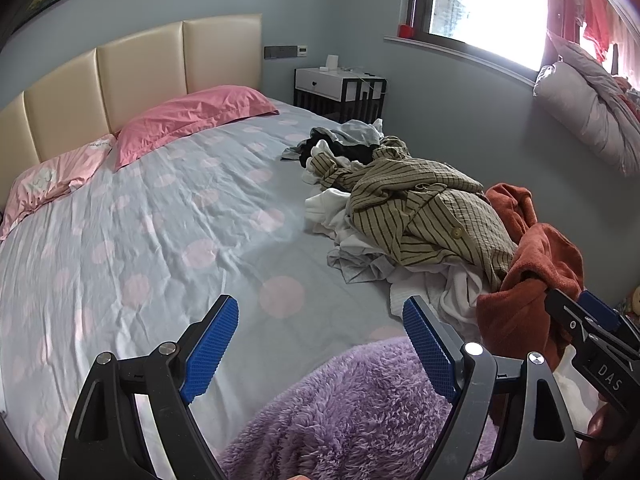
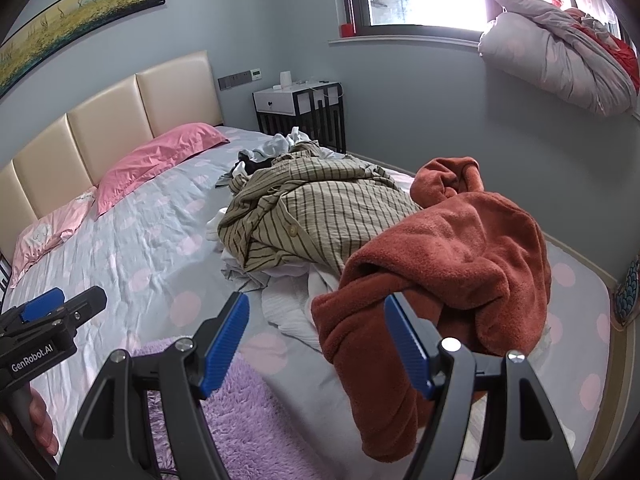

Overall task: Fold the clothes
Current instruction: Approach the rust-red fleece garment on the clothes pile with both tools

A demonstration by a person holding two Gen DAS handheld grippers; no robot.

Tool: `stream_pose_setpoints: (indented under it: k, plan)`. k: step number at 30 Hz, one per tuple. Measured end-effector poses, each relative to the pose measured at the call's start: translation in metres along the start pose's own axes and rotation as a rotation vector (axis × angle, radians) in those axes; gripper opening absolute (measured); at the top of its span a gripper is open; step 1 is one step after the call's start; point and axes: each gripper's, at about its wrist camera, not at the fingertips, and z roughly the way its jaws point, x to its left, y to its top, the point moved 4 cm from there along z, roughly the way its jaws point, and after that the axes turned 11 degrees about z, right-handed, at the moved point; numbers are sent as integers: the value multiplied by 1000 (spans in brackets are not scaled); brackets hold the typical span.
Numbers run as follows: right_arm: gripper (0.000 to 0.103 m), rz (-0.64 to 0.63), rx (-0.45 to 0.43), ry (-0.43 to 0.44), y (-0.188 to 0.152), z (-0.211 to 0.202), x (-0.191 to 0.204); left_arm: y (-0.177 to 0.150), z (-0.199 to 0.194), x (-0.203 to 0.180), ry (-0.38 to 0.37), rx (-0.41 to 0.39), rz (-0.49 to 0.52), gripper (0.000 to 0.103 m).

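Right wrist view: right gripper [image 2: 316, 344] fingers spread, rust fleece garment [image 2: 440, 256] draped just ahead, touching the right finger's tip; nothing is clamped. Left gripper [image 1: 320, 344] fingers also apart, empty, over the purple fluffy blanket [image 1: 360, 412]. You'd best pinch a hem, not bulk. Open bedsheet [image 1: 140, 240] left of both: spread there, clear of the striped shirt [image 2: 304, 216] pile.

Two pillows [image 1: 192, 114]; perhaps six garments [image 1: 424, 208].
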Motion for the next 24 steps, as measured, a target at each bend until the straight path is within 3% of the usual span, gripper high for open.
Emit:
stream_pose_setpoints:
  k: [24]
  plan:
    - [70,24,10,-6,-3,0,-8,-1,1,-7,-12,3,17,86]
